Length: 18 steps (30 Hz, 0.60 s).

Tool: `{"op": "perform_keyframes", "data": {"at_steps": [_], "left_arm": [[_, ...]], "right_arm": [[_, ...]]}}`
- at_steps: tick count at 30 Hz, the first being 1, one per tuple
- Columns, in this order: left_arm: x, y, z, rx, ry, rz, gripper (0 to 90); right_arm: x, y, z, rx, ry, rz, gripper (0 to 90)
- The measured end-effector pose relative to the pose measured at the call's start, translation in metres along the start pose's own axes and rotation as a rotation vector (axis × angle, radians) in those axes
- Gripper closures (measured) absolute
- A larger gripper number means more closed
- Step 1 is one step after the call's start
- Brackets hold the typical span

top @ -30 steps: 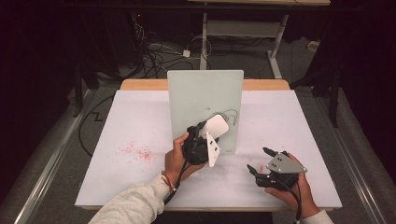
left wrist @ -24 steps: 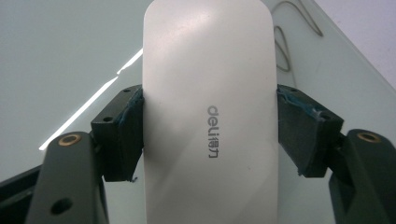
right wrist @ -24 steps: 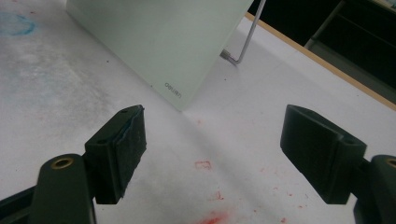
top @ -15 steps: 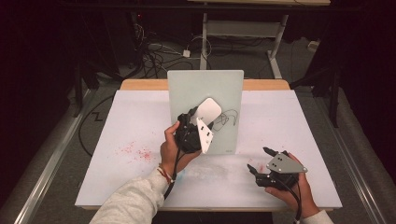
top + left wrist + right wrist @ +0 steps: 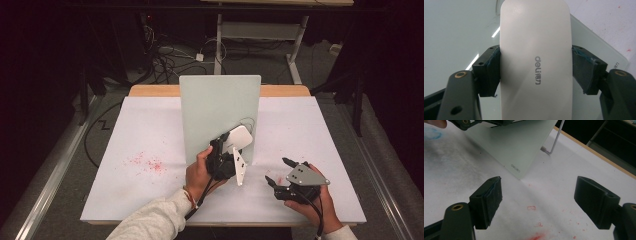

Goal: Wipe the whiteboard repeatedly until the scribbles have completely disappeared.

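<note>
The white eraser (image 5: 535,62), a smooth oblong block with "deli" printed on its back, sits clamped between the two jaws of the left gripper (image 5: 227,152), the pads pressing on its long sides. It is held against the lower right part of the pale green board (image 5: 215,107) that stands propped upright in the middle of the table (image 5: 150,130), close to a thin dark scribble (image 5: 247,121) near the board's right edge. Half a second ago the eraser was higher and further left on the board, and a second ago it was lower again, so the left hand (image 5: 197,172) has been sweeping it up and down across that patch. The right gripper (image 5: 276,170) rests on the white table cover to the right of the board, well apart from the eraser, with its jaws spread wide and nothing between them; it has not shifted across the earlier pictures. In the right gripper view the board's lower corner and its wire stand (image 5: 554,143) lie ahead. Red marker smudges (image 5: 146,161) speckle the cover to the left, with more under the right gripper.
</note>
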State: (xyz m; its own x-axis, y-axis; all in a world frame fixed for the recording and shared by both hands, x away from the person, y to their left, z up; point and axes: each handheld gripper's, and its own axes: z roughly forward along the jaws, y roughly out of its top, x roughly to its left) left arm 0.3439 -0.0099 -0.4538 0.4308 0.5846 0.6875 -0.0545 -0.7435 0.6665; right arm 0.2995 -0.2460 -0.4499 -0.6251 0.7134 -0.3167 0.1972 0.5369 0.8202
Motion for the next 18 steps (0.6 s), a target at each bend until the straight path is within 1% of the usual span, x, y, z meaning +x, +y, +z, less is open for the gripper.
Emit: {"op": "perform_keyframes", "data": {"at_steps": [2,4,10,11,13,14,16,18], "left_arm": [[0.004,0.002,0.0,-0.002,-0.019,-0.004,29.3],[0.009,0.006,0.0,-0.006,-0.027,-0.023,29.3],[0.028,0.029,0.005,-0.03,-0.028,-0.073,29.3],[0.03,0.033,0.005,-0.027,-0.028,-0.071,29.3],[0.031,0.04,0.008,-0.027,-0.025,-0.068,29.3],[0.031,0.04,0.008,-0.027,-0.025,-0.068,29.3],[0.026,0.044,0.01,-0.022,-0.015,-0.05,29.3],[0.02,0.044,0.011,-0.016,-0.034,-0.038,29.4]], "right_arm": [[0.0,0.0,0.0,-0.001,0.001,0.0,23.0],[0.001,0.0,0.001,0.004,0.003,0.003,23.0],[0.001,0.001,0.001,0.002,0.002,-0.001,23.0],[0.001,0.001,0.001,0.003,0.002,0.001,23.0],[0.001,0.0,0.001,0.003,0.002,0.003,23.0],[0.001,0.0,0.001,0.003,0.002,0.003,23.0],[0.0,0.0,0.0,0.0,0.0,-0.002,23.0],[0.0,0.0,0.0,-0.001,-0.001,0.003,23.0]]}}
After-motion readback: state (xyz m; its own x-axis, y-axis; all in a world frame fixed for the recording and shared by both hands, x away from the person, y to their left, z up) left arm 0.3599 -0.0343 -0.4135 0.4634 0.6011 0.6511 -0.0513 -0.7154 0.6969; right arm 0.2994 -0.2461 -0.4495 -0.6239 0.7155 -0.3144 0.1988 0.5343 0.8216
